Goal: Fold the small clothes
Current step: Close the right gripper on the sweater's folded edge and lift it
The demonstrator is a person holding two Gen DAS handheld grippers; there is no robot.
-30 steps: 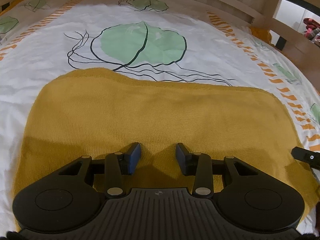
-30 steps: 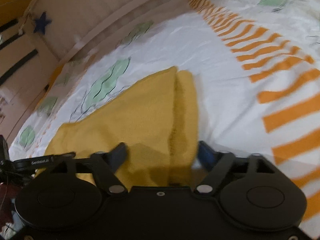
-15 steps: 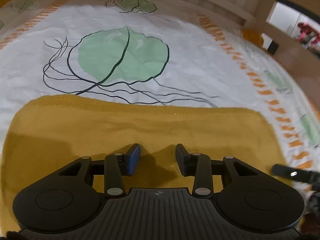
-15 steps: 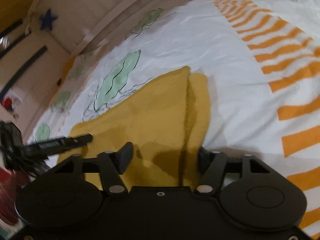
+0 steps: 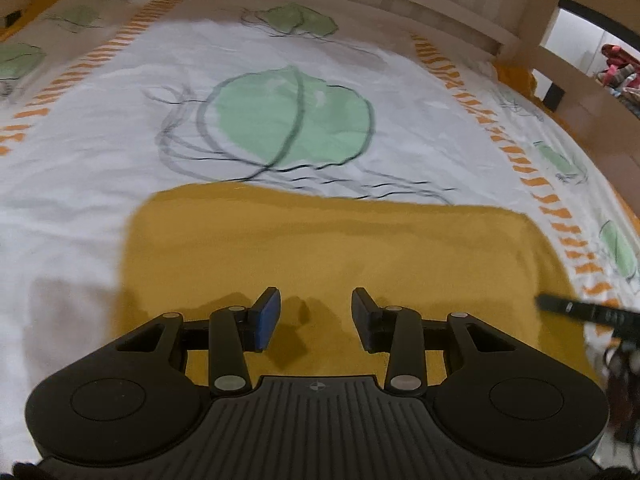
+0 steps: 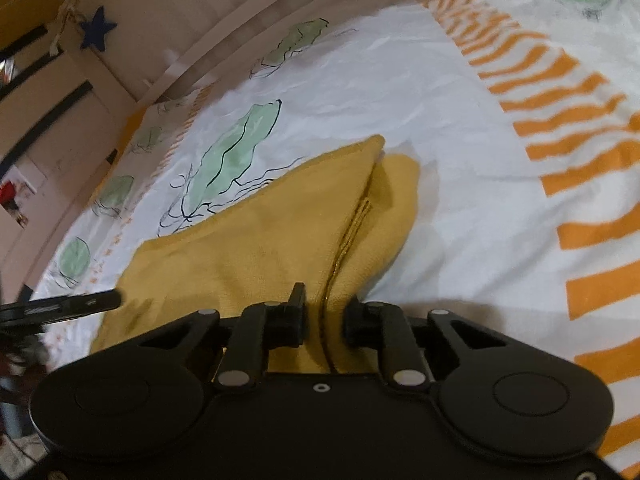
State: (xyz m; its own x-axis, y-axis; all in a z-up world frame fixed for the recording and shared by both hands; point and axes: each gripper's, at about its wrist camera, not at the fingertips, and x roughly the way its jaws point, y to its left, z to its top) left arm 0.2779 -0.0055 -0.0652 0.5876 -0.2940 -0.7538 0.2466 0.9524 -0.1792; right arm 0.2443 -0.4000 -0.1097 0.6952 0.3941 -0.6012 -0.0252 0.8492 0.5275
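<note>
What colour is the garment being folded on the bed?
The garment is plain mustard yellow, with no pattern. It shows best in the left wrist view.

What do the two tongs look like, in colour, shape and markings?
Both are matte black plastic. The left tongs have two round discs at the base, a ribbed middle plate with a small round emblem, silver rivets on the linkage bars, and a blue pad on one finger. The right tongs have the same discs and rivets, but a smooth middle plate with a small screw hole.
</note>
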